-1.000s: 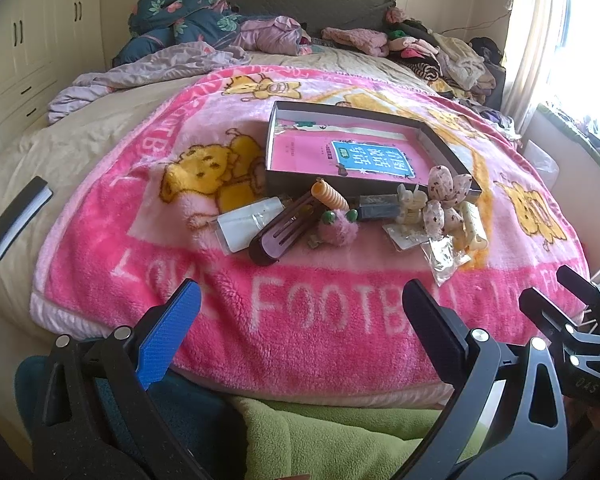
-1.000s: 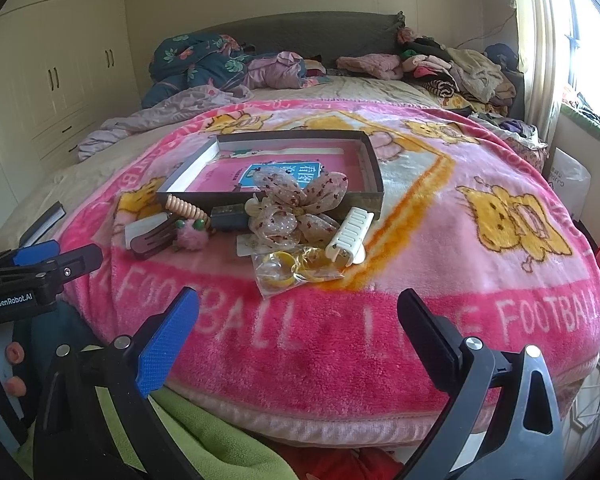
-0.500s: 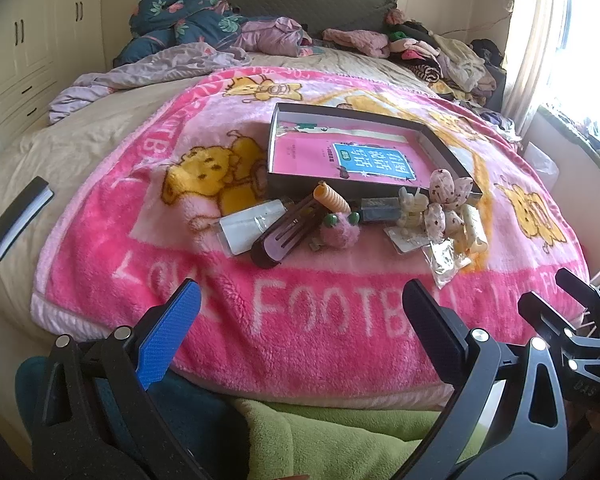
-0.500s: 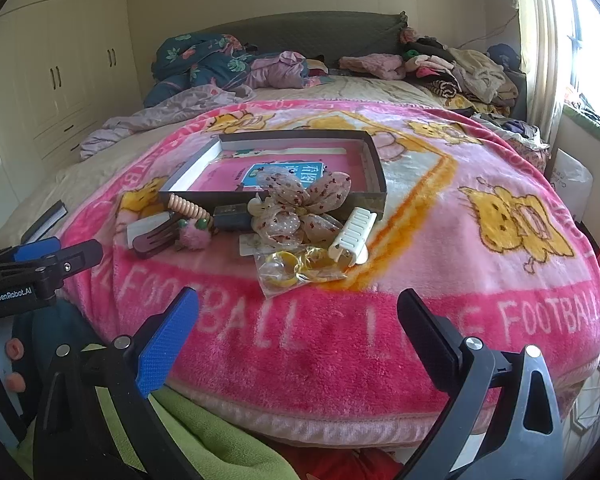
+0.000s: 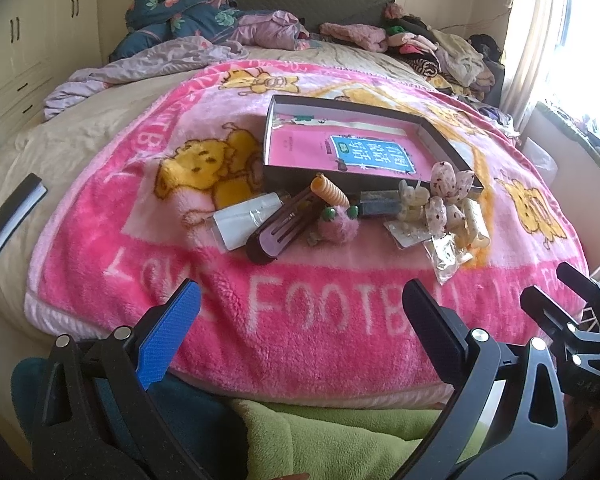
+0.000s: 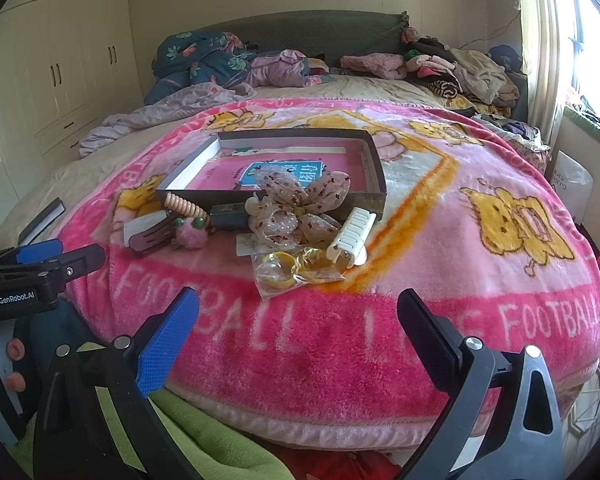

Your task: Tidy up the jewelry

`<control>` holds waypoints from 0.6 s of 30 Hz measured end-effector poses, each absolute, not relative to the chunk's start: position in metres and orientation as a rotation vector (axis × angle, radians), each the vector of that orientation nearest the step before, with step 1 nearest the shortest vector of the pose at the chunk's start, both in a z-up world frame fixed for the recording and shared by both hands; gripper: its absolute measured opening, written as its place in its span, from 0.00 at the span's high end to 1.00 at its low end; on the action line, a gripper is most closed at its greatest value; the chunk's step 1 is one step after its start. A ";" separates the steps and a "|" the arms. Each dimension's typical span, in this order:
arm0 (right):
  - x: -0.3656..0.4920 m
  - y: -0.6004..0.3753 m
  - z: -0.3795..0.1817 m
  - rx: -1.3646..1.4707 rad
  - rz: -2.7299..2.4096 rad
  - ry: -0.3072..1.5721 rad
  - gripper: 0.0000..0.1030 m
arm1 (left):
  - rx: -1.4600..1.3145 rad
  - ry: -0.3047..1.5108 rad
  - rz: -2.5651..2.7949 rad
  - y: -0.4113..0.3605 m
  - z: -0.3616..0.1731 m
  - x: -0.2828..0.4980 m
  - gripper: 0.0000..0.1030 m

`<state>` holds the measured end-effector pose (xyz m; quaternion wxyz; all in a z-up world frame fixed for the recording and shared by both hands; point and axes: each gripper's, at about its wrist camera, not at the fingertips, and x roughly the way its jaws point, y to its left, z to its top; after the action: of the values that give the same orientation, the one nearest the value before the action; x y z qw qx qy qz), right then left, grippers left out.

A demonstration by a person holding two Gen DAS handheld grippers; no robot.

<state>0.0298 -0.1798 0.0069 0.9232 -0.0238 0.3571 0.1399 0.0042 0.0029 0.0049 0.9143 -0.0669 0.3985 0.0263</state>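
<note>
A dark shallow box with a pink book inside lies on the pink blanket. In front of it lies a cluster of hair accessories: a dark hair clip, an orange spiral tie, a pink pompom, a spotted bow, a cream claw clip and a clear bag of yellow rings. My left gripper and right gripper are open and empty, well short of the cluster, over the bed's near edge.
Piled clothes and bedding lie at the head of the bed. A black notebook lies on the left. Green cloth is below the grippers. Wardrobes stand on the left, a window on the right.
Both grippers have edged slightly closer to the bed. Nothing on the blanket has moved.
</note>
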 end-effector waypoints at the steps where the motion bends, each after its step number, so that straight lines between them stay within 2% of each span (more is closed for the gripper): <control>1: 0.030 -0.180 0.007 -0.048 0.287 0.733 0.06 | -0.136 0.823 0.054 0.002 0.003 0.005 0.10; 18: 0.056 -0.200 0.000 -0.025 0.268 0.746 0.06 | -0.094 0.868 0.022 -0.017 -0.013 0.025 0.10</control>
<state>0.0564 -0.1996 0.0003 0.9224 -0.0124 0.3634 0.1304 0.0251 -0.0168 -0.0131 0.9061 -0.0457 0.4204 0.0108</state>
